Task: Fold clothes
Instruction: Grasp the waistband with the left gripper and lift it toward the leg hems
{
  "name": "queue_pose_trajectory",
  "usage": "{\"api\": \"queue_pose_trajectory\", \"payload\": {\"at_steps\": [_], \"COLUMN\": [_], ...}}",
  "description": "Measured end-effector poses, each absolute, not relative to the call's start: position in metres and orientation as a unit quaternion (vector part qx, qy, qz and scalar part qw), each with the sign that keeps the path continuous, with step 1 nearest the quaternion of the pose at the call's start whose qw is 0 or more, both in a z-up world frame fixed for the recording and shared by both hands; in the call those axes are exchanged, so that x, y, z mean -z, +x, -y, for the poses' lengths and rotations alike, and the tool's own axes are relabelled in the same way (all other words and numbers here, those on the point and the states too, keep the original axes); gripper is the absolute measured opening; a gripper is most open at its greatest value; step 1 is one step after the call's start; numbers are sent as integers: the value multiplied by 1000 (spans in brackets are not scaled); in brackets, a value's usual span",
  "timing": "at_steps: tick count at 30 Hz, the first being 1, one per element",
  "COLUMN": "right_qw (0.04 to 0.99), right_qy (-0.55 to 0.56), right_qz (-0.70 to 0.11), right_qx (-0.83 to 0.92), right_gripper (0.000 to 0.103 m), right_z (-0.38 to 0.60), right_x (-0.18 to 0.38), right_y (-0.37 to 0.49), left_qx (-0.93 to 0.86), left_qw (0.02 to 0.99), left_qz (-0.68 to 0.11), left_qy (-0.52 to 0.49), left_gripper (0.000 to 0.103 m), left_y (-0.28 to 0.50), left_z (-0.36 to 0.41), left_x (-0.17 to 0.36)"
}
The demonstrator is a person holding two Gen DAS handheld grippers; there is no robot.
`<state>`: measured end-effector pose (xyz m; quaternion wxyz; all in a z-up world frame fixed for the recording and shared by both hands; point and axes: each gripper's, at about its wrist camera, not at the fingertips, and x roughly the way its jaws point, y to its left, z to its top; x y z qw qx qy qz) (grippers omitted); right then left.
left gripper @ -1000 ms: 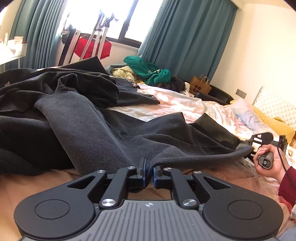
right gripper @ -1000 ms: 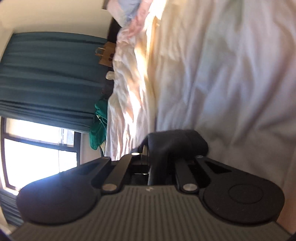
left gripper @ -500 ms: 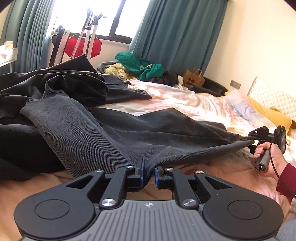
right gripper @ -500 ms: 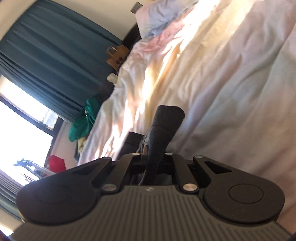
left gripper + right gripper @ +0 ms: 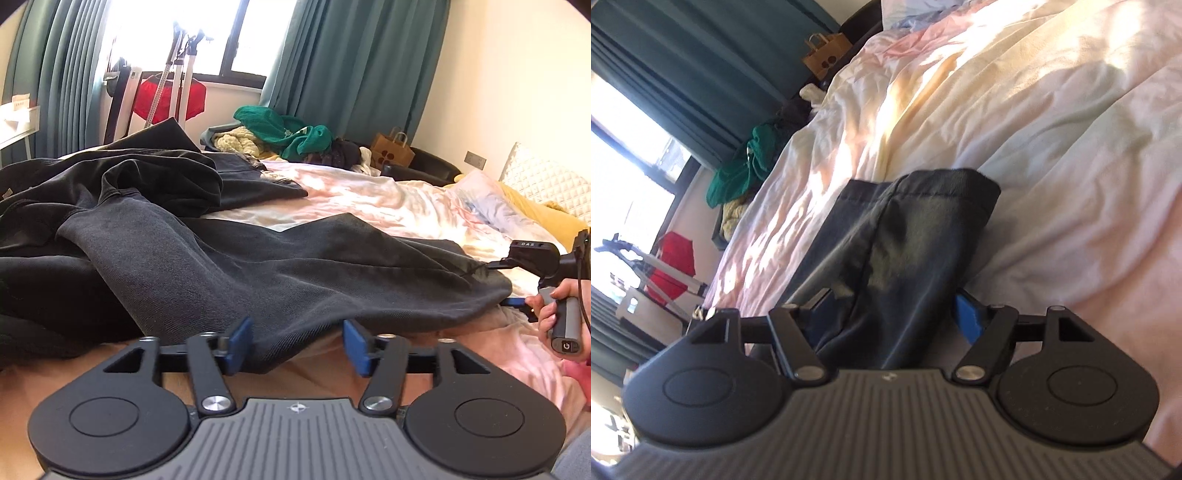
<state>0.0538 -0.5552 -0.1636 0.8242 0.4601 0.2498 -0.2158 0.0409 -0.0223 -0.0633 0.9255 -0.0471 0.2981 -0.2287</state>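
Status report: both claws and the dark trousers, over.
Left claw open, trouser hem between its fingers, ungripped. Right claw open around the other hem. Dark trousers spread flat on the bed. Nothing blocking.

The left hand-held gripper [image 5: 297,341] sits low and level, its two blue pads [image 5: 239,343] spread wide apart with dark cloth lying loose between them. The right hand-held gripper [image 5: 899,314] is rolled to one side, its jaws likewise parted, one blue pad [image 5: 967,314] bare. In the left wrist view the person's right hand [image 5: 556,314] wraps the grey handle at the frame's right edge, fingers curled round it; the wrist seems bent slightly upward, though the edge cuts it off.
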Motion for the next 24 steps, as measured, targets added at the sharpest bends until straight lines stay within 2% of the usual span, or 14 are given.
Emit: {"api": "queue_pose_trajectory", "payload": {"at_steps": [3, 7, 11, 18, 24], "right_qw": [812, 777, 754, 729, 717], "right_qy": [480, 541, 572, 607, 629], "right_qz": [-276, -276, -282, -273, -252], "right_qx": [187, 167, 159, 158, 160], "right_gripper": [72, 72, 72, 72, 72], "right_z": [540, 538, 536, 542, 546], "right_x": [160, 167, 174, 185, 192], "right_y": [46, 32, 27, 28, 33], "left_qx": [242, 225, 201, 154, 67], "left_qw": [921, 919, 915, 899, 851], "left_qz": [-294, -304, -317, -348, -418], "left_qy": [-78, -114, -149, -215, -310], "left_gripper": [81, 86, 97, 98, 98], "left_y": [26, 16, 8, 6, 35], "left_z": [10, -17, -47, -105, -172], "left_x": [50, 38, 26, 11, 32]}}
